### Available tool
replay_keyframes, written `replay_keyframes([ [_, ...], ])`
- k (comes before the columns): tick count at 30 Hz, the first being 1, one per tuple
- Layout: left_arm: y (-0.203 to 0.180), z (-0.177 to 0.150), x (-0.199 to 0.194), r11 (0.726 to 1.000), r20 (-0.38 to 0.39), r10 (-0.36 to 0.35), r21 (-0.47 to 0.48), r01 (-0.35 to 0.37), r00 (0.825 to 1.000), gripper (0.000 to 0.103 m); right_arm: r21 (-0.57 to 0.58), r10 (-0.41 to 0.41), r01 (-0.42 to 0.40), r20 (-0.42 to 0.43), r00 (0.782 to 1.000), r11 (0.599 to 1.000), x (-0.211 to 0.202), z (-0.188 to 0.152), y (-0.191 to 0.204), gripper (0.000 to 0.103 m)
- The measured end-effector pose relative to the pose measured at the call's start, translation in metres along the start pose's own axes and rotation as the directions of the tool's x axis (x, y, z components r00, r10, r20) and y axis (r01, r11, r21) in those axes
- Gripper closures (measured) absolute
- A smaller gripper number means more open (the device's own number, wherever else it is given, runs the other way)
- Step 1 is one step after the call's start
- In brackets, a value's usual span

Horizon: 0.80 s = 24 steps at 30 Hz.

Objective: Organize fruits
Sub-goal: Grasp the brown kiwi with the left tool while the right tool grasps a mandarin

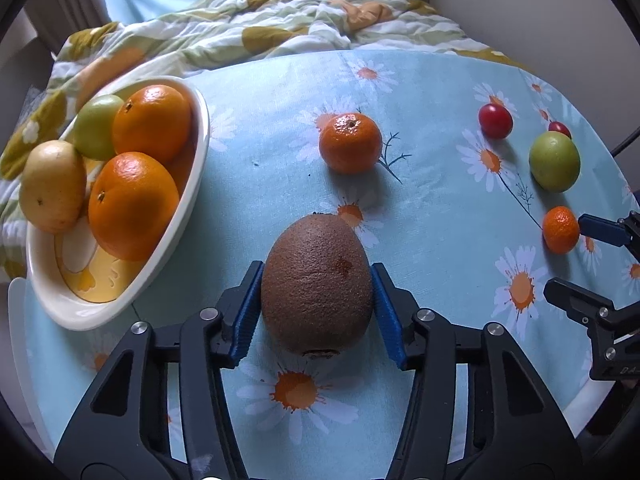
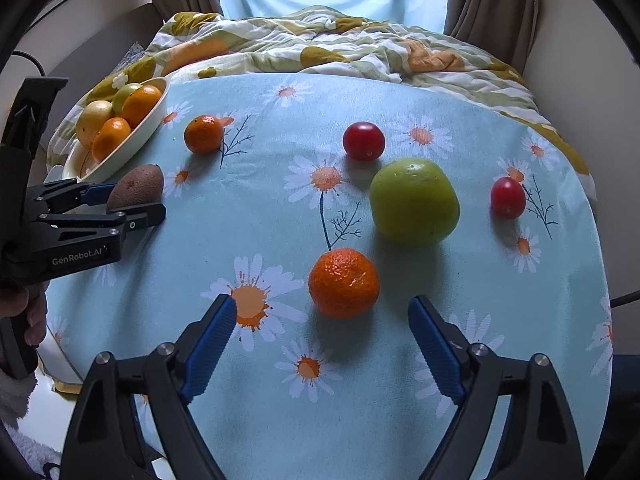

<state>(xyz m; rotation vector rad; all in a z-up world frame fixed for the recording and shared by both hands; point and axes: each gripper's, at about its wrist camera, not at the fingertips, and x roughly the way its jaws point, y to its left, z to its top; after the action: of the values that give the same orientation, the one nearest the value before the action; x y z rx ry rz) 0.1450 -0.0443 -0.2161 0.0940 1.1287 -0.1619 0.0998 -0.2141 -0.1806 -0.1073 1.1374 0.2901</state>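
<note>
My left gripper (image 1: 316, 280) is shut on a brown kiwi (image 1: 317, 282), both blue pads against its sides, just above the table; it also shows in the right wrist view (image 2: 136, 188). A white oval bowl (image 1: 192, 184) at the left holds oranges (image 1: 134, 206), a green fruit and a yellow fruit. My right gripper (image 2: 322, 316) is open, its pads just short of a small mandarin (image 2: 344, 282). A green apple (image 2: 414, 200), two red tomatoes (image 2: 364, 141) (image 2: 507, 197) and another mandarin (image 2: 204, 134) lie on the cloth.
The round table has a light blue daisy cloth (image 2: 280, 208). A patterned quilt (image 2: 320, 44) lies beyond the far edge, with curtains and a window behind. The bowl (image 2: 132, 136) sits at the table's left edge.
</note>
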Motion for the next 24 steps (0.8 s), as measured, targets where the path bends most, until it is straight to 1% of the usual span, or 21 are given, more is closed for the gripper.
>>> replay_keyframes([
  [1,0.0,0.0,0.0,1.0,-0.001,0.0,0.003,0.0,1.0,0.047,0.001,0.0,0.0,-0.001,1.0,1.0,0.001,0.0,0.0,0.021],
  [3,0.0,0.0,-0.001,1.0,-0.001,-0.005,-0.002,0.005,1.0,0.049,0.005,0.005,-0.005,-0.004,1.0,1.0,0.002,0.0,0.0,0.028],
  [7,0.002,0.0,-0.002,1.0,-0.002,-0.011,-0.011,0.011,1.0,0.05,0.006,-0.001,0.001,0.0,1.0,1.0,0.003,0.0,-0.002,0.031],
  [12,0.002,-0.003,-0.004,1.0,-0.001,-0.011,-0.021,0.011,1.0,0.051,0.016,-0.01,0.01,0.005,1.0,1.0,0.004,0.001,-0.005,0.041],
  [16,0.002,-0.006,-0.006,0.999,-0.003,-0.012,-0.034,0.012,1.0,0.051,0.019,-0.015,0.015,0.007,1.0,1.0,0.006,0.002,-0.007,0.044],
  [19,0.003,-0.008,-0.007,0.999,-0.007,-0.014,-0.045,0.014,1.0,0.051,0.018,-0.028,0.028,0.011,1.0,0.999,0.006,0.003,-0.007,0.051],
  [21,0.003,-0.01,-0.008,0.999,-0.008,-0.01,-0.048,0.009,1.0,0.051,0.018,-0.028,0.028,0.013,1.0,0.999,0.007,0.004,-0.007,0.061],
  [22,0.003,-0.011,-0.009,0.999,-0.008,-0.008,-0.05,0.008,1.0,0.051,0.017,-0.026,0.026,0.014,1.0,1.0,0.007,0.004,-0.006,0.064],
  [23,0.003,-0.013,-0.01,0.998,-0.008,-0.007,-0.055,0.007,1.0,0.051,0.013,-0.026,0.026,0.014,1.0,1.0,0.007,0.005,-0.006,0.069],
  [24,0.004,-0.014,-0.011,0.998,-0.008,-0.006,-0.06,0.006,1.0,0.052,0.01,-0.026,0.026,0.017,1.0,1.0,0.007,0.005,-0.005,0.069],
])
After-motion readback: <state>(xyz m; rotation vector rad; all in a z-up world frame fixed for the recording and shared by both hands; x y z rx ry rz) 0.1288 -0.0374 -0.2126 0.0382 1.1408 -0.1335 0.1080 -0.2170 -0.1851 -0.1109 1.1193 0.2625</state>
